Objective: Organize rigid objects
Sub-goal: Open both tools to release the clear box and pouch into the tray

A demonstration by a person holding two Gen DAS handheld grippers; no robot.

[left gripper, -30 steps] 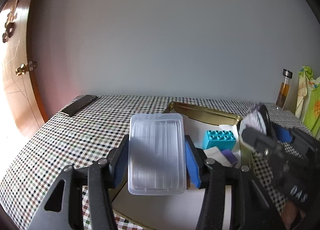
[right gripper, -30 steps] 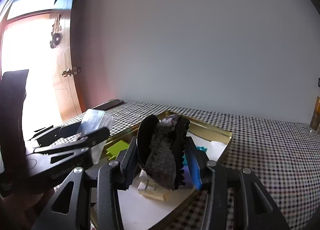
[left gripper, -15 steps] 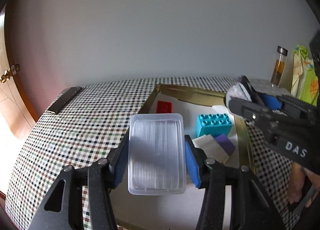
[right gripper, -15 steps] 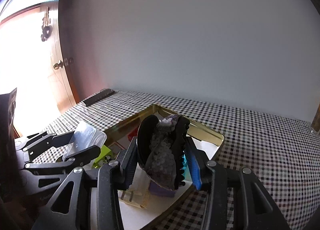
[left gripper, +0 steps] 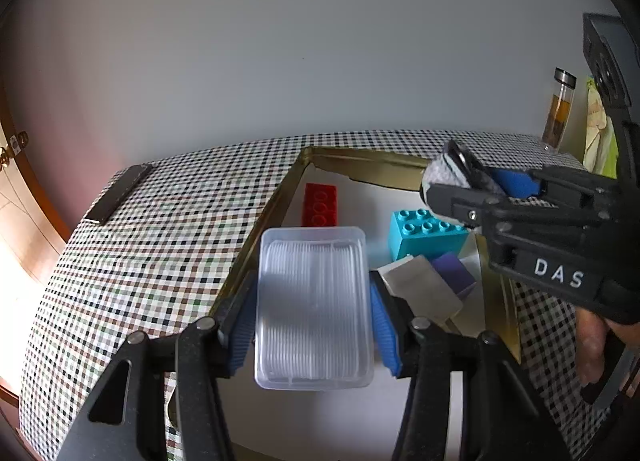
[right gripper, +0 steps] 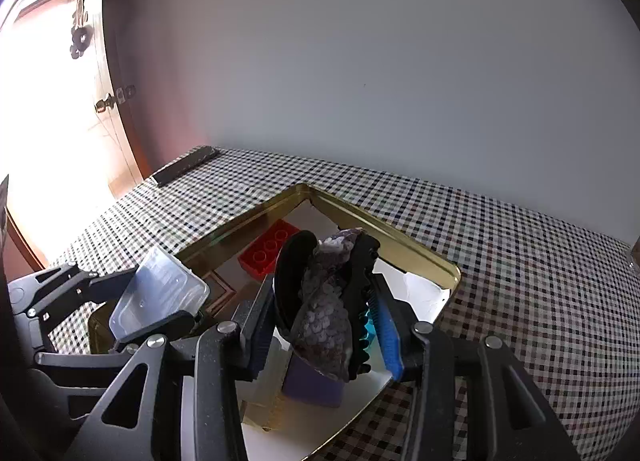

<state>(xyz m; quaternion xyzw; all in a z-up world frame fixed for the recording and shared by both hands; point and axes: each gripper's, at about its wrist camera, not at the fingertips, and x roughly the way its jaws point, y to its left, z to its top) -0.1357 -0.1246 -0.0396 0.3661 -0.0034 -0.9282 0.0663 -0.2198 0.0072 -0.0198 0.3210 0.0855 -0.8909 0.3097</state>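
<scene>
My left gripper (left gripper: 312,287) is shut on a clear ribbed plastic box (left gripper: 314,307) and holds it over the near left side of a gold-rimmed tray (left gripper: 260,229) with a white liner. My right gripper (right gripper: 326,293) is shut on a black claw hair clip with grey-purple scaly trim (right gripper: 326,305), above the tray's right side. In the tray lie a red brick (left gripper: 319,205), a teal brick (left gripper: 426,233), a purple block (left gripper: 454,273) and a pale flat card (left gripper: 420,293). The right wrist view shows the left gripper (right gripper: 132,301) with the box (right gripper: 160,293) at lower left.
A checked cloth (left gripper: 160,229) covers the table. A flat black bar (left gripper: 118,193) lies at its far left edge. A glass bottle of amber liquid (left gripper: 558,113) stands at the far right by the wall. A wooden door (right gripper: 112,101) is at the left.
Both grippers have moved in over the tray and tilted down, so more of its inside shows, including the red brick. Each still grips the same thing.
</scene>
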